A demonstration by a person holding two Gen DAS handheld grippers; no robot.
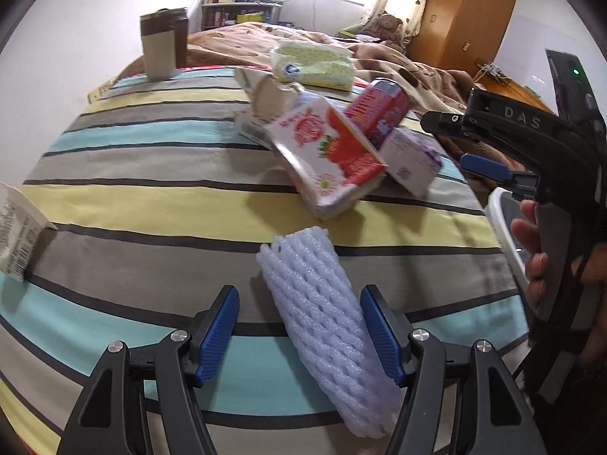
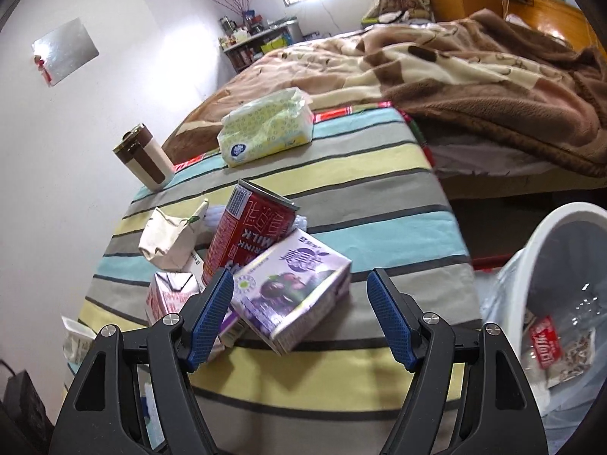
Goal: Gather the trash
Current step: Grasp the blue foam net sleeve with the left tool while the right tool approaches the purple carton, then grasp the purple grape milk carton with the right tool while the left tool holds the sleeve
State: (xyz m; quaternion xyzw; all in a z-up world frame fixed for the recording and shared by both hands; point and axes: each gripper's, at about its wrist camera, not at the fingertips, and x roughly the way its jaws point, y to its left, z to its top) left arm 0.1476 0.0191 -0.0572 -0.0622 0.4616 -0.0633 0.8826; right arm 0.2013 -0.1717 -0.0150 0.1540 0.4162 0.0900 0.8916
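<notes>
A white foam fruit net (image 1: pixel 322 326) lies on the striped tablecloth (image 1: pixel 151 204) between the fingers of my open left gripper (image 1: pixel 299 335), nearer the right finger. Behind it lie a red strawberry carton (image 1: pixel 334 151), a red milk can (image 1: pixel 379 113) and a purple carton (image 1: pixel 411 161). My right gripper (image 2: pixel 299 314) is open and empty, just above the purple carton (image 2: pixel 292 295) and beside the can (image 2: pixel 246 235). It also shows in the left wrist view (image 1: pixel 493 144). A white bin (image 2: pixel 561 303) with a plastic liner and some wrappers stands at the right, below the table.
A torn beige carton (image 2: pixel 167 239), a tissue pack (image 2: pixel 265 129) and a brown and cream tumbler (image 2: pixel 146 163) are on the table. Another white carton (image 1: pixel 15 235) lies at the left edge. A bed with a brown blanket (image 2: pixel 474 76) is behind.
</notes>
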